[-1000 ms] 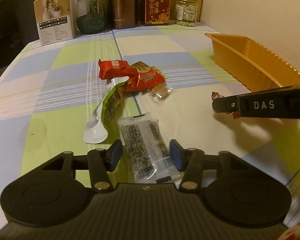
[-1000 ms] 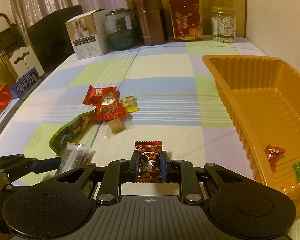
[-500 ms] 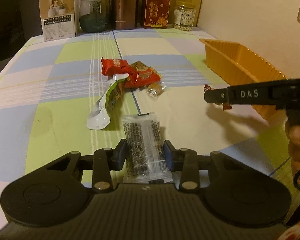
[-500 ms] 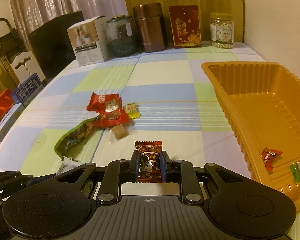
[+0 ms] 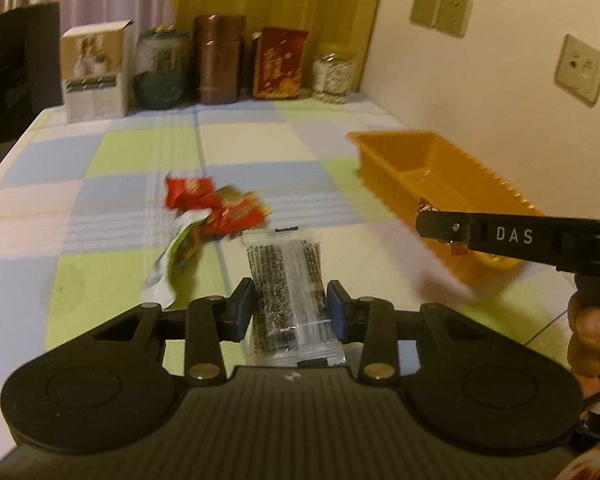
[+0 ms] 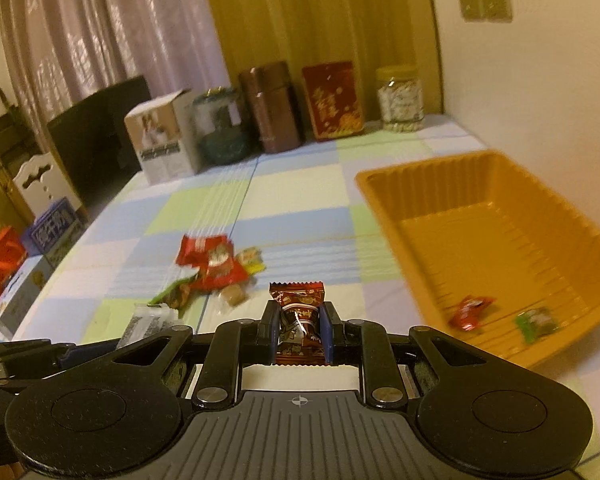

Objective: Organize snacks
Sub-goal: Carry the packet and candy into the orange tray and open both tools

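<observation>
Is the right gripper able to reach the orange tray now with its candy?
Probably yes. The right gripper, shut on the brown candy, has only bare tablecloth between it and the orange tray.

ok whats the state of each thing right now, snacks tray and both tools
left tool: shut on sesame bar, lifted off table
right tool: shut on brown candy
tray: on table, holds red candy and green candy
snack pile: loose on tablecloth, outside tray
jar: upright, lid on
</observation>
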`<state>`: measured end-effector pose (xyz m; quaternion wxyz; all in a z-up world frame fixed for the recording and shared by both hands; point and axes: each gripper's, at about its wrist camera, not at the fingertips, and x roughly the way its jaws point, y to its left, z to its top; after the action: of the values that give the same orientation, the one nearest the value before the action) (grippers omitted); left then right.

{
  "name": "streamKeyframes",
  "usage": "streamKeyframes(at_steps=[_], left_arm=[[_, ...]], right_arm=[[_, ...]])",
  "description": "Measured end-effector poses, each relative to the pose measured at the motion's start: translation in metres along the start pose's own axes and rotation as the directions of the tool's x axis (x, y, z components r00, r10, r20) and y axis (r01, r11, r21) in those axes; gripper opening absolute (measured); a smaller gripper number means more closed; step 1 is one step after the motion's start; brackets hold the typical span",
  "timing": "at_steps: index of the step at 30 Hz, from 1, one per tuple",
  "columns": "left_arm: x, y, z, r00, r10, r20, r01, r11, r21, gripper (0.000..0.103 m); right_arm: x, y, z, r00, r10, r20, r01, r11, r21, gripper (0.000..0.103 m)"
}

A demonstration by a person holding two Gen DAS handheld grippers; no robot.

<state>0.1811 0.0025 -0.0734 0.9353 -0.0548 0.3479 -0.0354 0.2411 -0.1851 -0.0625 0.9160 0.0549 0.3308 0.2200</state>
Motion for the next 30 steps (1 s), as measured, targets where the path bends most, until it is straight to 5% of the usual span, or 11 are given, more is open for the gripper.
streamKeyframes(at_steps=[15, 30], left_arm=[[-0.001, -0.077, 0.048, 0.986, -0.166, 0.020, 0.165, 0.985, 0.045, 0.035], [0.050, -0.151, 0.080, 0.960, -0.280, -0.018, 0.280, 0.952, 0.125, 0.035]], right_arm=[[-0.071, -0.063, 0.026, 0.988, -0.141, 0.067, 0.137, 0.989, 0.063, 0.021], [-0.079, -0.141, 0.032, 0.968, -0.242, 0.059, 0.232, 0.962, 0.146, 0.021]])
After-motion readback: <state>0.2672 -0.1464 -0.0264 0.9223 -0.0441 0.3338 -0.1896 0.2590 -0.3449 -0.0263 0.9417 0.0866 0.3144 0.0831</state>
